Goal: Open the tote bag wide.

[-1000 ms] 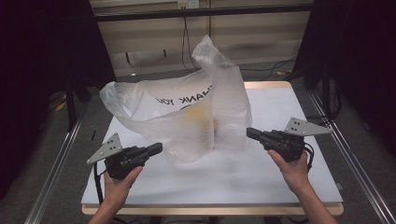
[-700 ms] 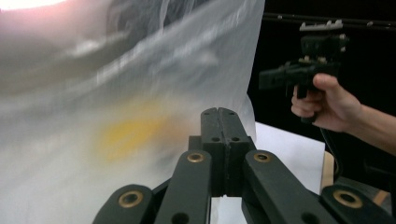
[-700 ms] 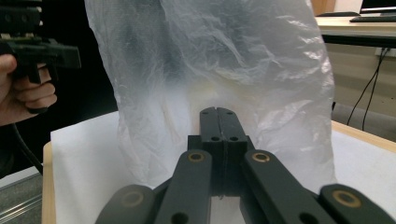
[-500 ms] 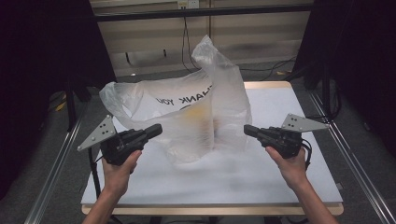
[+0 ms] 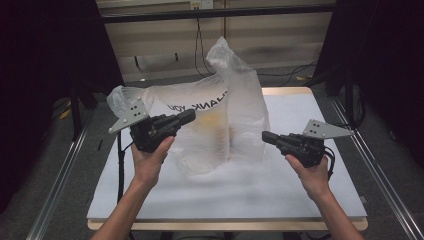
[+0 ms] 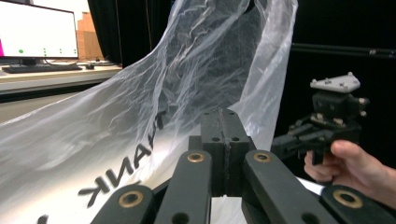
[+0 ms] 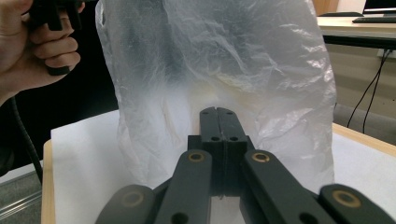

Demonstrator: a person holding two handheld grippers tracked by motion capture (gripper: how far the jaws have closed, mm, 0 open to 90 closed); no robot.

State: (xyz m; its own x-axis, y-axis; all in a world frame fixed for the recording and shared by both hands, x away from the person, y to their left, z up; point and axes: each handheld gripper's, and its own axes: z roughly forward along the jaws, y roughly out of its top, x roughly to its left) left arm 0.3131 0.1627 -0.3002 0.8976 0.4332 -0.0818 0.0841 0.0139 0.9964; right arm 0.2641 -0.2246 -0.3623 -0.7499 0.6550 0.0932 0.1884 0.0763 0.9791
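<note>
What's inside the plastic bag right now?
Through the translucent plastic bag only a blurred yellowish patch and pale upright shapes show, standing on the table. The film hides what they are and how many.

A large translucent plastic bag point(image 5: 215, 125) stands on the white worktop point(image 5: 240, 190), near its middle and toward the far edge. The film is thin, milky and heavily crinkled. One handle loop rises upright to a tall peak at the bag's far right side; the other part slumps low toward the left end of the worktop. Black lettering reading "THANK YOU" runs across its upper front, upside down in the high view. Through the film a blurred pale shape with a yellowish patch shows inside, too hazy to identify. The bag's base spreads flat against the worktop.
</note>
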